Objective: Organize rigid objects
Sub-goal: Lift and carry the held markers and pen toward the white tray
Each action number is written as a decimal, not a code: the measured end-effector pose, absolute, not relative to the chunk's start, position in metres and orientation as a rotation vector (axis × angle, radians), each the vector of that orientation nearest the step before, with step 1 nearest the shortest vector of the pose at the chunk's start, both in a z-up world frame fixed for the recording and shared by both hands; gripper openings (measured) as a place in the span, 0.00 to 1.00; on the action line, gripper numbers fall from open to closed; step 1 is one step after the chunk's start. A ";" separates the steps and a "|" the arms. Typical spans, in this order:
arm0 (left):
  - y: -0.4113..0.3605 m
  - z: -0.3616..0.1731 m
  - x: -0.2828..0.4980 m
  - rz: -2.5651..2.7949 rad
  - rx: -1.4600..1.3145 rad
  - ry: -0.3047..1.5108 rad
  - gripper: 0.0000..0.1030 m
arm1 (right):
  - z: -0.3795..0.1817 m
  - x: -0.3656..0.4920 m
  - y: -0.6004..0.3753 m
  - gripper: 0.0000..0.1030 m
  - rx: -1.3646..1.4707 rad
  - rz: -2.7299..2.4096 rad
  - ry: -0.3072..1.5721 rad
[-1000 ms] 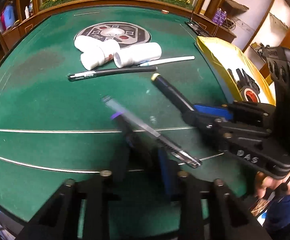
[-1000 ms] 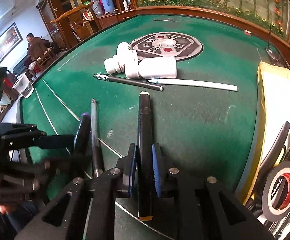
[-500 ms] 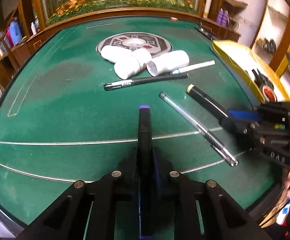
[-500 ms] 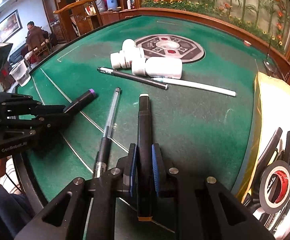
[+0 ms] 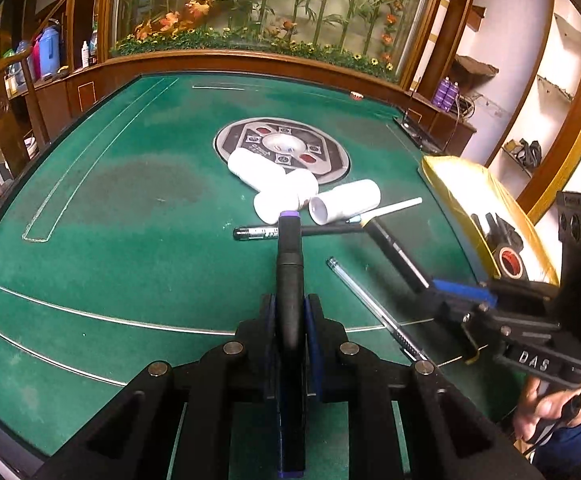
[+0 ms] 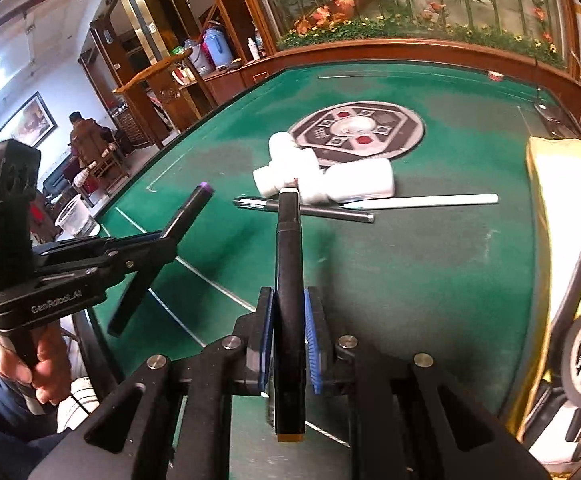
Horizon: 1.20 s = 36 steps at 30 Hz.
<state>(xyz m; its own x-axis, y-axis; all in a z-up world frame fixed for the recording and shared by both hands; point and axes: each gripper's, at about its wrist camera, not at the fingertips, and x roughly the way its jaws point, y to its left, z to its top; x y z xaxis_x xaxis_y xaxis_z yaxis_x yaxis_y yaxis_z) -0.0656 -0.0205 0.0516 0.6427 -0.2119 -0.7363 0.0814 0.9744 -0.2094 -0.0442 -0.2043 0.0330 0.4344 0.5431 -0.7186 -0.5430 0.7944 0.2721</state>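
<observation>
Both markers have been lifted clear of the green table point(image 5: 130, 216) since the earlier frames: the left gripper point(image 5: 290, 312) is clamped on the purple-capped marker point(image 5: 289, 264) at frame centre, the right gripper point(image 6: 289, 320) on the white-tipped marker point(image 6: 288, 264). Left lying on the felt are the clear pen point(image 5: 370, 304), right of centre, and the bottles point(image 5: 286, 188) above. Delivery to the yellow tray point(image 6: 538, 200) at right is judged next.

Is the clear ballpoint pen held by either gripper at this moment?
No: the clear pen lies on the green table, while the left gripper clamps a purple-tipped marker and the right gripper a white-tipped marker.
</observation>
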 end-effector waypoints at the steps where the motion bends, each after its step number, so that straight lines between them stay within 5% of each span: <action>1: -0.019 0.052 -0.065 -0.168 -0.165 0.855 0.15 | 0.032 -0.046 -0.202 0.14 0.002 0.680 0.896; 36: -0.034 0.063 -0.059 -0.239 -0.196 0.848 0.15 | 0.032 -0.054 -0.226 0.14 0.139 0.683 0.889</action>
<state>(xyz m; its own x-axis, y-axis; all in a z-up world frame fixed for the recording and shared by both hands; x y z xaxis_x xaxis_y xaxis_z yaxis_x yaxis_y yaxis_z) -0.0589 -0.0341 0.0627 0.6378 -0.2856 -0.7153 0.1301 0.9553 -0.2655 -0.0537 -0.2257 0.0321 0.4360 0.6023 -0.6686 -0.4912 0.7818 0.3840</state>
